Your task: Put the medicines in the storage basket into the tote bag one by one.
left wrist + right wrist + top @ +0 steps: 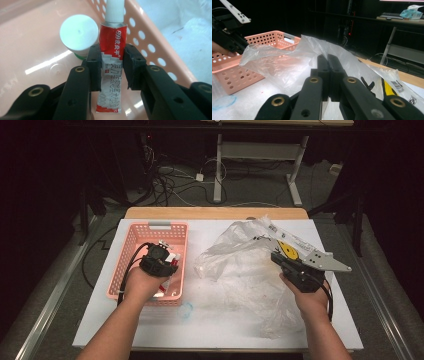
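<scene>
While the left gripper (111, 67) clamps the red tube (111, 62) between its jaws inside the pink basket (160, 55), the tube's long axis runs straight ahead along them, cap foremost. The right gripper (328, 75), well apart, pinches the plastic bag (287, 67) with jaws closed.

The table (150, 330) has a white top, and a strip of bare wood shows along its far edge. A pink basket (131, 245) with holes in its walls stands near the left edge, and a crumpled clear plastic bag (235, 265) lies across the middle and the right side. A small clear round thing (186, 310) lies just beside the basket's near right corner.
</scene>
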A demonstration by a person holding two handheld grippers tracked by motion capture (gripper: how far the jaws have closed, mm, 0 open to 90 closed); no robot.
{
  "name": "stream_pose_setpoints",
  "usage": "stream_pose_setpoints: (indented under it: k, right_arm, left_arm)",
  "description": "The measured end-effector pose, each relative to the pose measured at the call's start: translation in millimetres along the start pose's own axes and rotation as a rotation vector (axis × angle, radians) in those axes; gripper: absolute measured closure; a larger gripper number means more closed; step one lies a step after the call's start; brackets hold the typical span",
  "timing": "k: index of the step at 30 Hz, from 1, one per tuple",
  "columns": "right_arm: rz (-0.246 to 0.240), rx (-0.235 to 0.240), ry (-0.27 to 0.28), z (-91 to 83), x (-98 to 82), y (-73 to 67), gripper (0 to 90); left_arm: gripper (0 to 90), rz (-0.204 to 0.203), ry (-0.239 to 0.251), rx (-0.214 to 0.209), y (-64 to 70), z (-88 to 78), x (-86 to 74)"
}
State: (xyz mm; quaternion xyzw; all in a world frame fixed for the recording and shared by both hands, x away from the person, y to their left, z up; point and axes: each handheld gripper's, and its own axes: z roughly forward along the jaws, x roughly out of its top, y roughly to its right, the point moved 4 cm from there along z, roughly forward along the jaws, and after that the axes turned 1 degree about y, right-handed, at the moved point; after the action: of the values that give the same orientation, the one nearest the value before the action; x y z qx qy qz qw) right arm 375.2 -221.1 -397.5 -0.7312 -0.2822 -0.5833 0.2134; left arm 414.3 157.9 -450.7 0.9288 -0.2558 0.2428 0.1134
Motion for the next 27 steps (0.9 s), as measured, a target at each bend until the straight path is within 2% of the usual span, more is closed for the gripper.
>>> stream_pose_setpoints:
  k: [11,15,18,23,27]
  right_arm:
    - [-0.01,-0.001,0.003,-1.2,0.3,-0.7,90.0]
    - [-0.009,-0.001,0.005,-1.1,0.4,-1.4,90.0]
    - [-0.007,-0.003,0.004,-1.2,0.3,-1.6,90.0]
    - [-0.012,-0.003,0.002,-0.9,0.0,-1.9,90.0]
    - [-0.013,-0.001,0.0,-0.7,0.0,-2.9,90.0]
  left_arm:
    - [67.8,0.031,0.203,0.011,2.3,-21.2,-6.7]
    - [67.8,0.02,0.299,-0.003,3.1,-32.9,-9.6]
    - [67.8,0.023,0.352,0.005,4.9,-41.1,-12.8]
    - [67.8,0.049,0.413,0.01,11.3,-49.9,-21.9]
    - [67.8,0.051,0.46,0.002,15.2,-52.8,-30.4]
